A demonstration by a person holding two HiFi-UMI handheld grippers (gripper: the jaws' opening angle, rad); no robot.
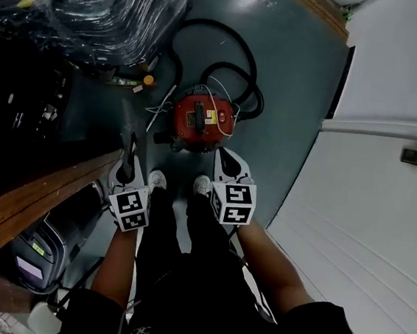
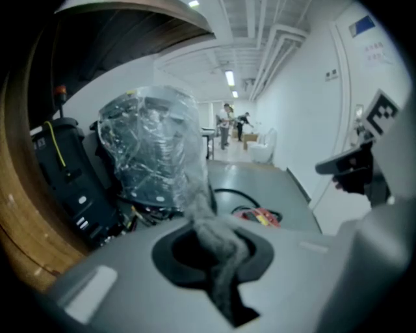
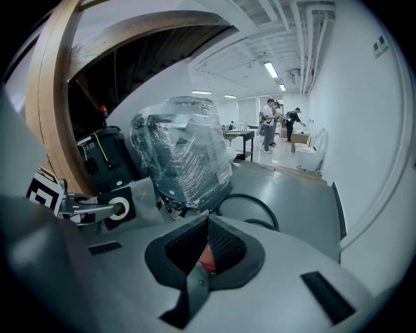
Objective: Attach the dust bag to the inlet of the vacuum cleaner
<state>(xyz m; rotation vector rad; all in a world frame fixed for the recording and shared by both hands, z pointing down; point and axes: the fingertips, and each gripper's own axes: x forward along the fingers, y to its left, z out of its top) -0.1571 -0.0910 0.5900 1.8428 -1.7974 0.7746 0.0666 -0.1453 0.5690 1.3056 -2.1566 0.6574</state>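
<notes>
Left gripper (image 1: 128, 163): jaws narrowly apart, pinching grey dust bag (image 2: 218, 257) fabric. Vacuum cleaner (image 1: 202, 120) on floor (image 1: 290, 97) ahead, well apart from bag; bring bag's opening square onto inlet. Right gripper (image 1: 226, 163): jaws together, empty. Only right gripper view shows ringed collar (image 3: 118, 209); only head view whole cleaner

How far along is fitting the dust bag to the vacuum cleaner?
Done: the left claw pinches the grey dust bag. In hand: both claws face the red vacuum cleaner on the floor; right claw shut, empty. Left: attaching the bag to it.
</notes>
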